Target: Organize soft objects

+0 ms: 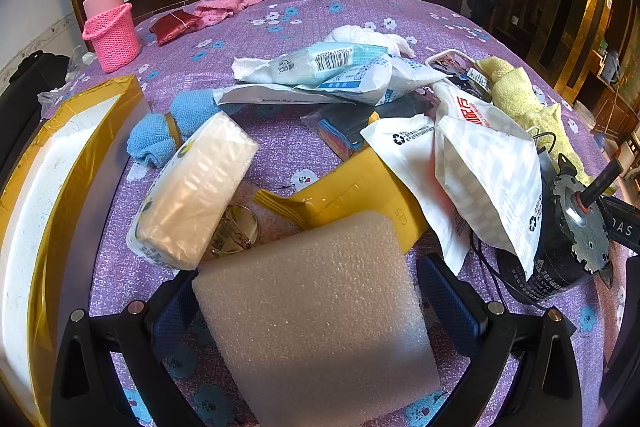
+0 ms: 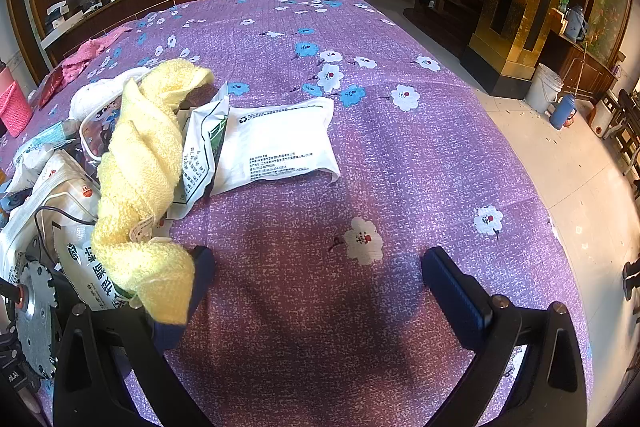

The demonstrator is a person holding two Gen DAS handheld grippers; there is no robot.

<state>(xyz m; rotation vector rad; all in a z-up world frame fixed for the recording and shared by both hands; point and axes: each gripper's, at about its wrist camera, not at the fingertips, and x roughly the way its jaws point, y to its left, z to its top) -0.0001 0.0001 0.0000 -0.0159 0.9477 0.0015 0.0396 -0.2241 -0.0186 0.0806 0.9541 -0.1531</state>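
Note:
In the left wrist view a white foam block (image 1: 320, 311) lies between the wide-apart fingers of my left gripper (image 1: 316, 291), which is open around it without pressing it. A wrapped tissue pack (image 1: 192, 191) leans just left of it. A blue towel (image 1: 172, 131), white plastic packets (image 1: 320, 71) and a yellow towel (image 1: 520, 95) lie beyond. In the right wrist view my right gripper (image 2: 316, 275) is open and empty over bare purple cloth. The yellow towel (image 2: 144, 171) drapes against its left finger (image 2: 200, 279). A white packet (image 2: 276, 143) lies ahead.
A yellow-taped white box (image 1: 52, 179) stands at the left. A pink knitted basket (image 1: 112, 35) with a pink bottle stands far left, with a pink cloth (image 1: 228, 5) and red pouch (image 1: 176, 25) behind. A black motor with a toothed disc (image 1: 576, 227) sits right. The table's right edge (image 2: 532, 163) drops to the floor.

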